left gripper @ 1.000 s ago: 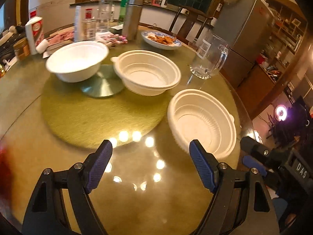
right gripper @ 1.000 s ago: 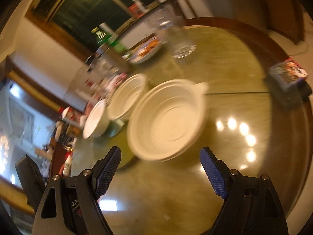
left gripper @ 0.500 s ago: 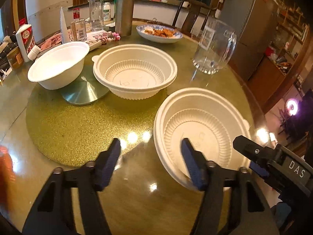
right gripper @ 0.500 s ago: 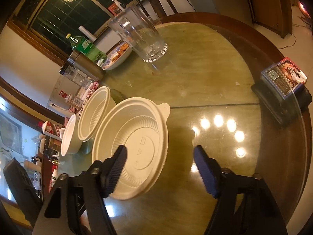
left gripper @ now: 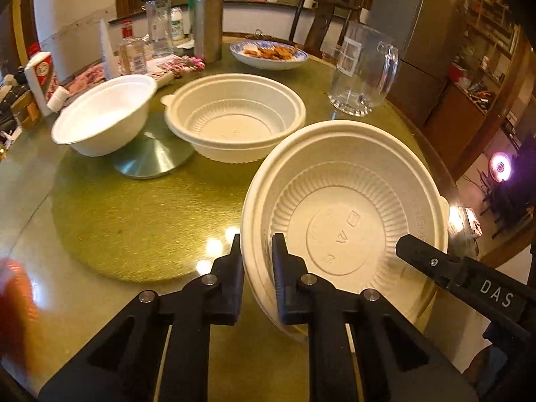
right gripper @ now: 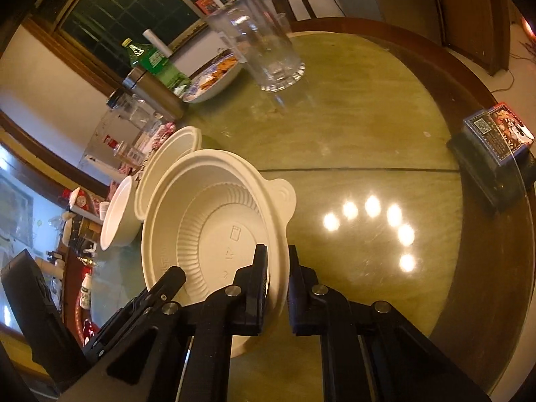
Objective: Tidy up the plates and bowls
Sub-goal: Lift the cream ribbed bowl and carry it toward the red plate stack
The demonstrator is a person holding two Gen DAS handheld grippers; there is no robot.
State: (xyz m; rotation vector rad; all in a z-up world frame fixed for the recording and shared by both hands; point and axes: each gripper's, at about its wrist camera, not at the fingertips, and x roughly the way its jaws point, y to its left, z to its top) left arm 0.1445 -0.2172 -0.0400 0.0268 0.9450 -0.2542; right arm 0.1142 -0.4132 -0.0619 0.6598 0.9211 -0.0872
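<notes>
A ribbed white plastic bowl (left gripper: 345, 221) sits nearest on the glass-topped round table (left gripper: 134, 207). My left gripper (left gripper: 257, 239) has its jaws closing on the bowl's left rim, one finger inside and one outside, pads pressing on it. My right gripper (right gripper: 277, 249) is closing the same way on the opposite rim of this bowl (right gripper: 214, 231), next to its tab. Each gripper's black body shows in the other's view. Behind stand a second ribbed bowl (left gripper: 234, 117) and a smooth white bowl (left gripper: 104, 117).
A glass pitcher (left gripper: 361, 73), a blue-rimmed plate of food (left gripper: 268, 54), a steel flask (left gripper: 206, 23) and bottles crowd the far side. A metal turntable hub (left gripper: 150, 157) lies under the smooth bowl. A card box (right gripper: 495, 134) sits at the table's right edge.
Both grippers moved in toward the near bowl and went from wide open to shut on its rim, one on each side. The bowl now looks slightly tilted.
</notes>
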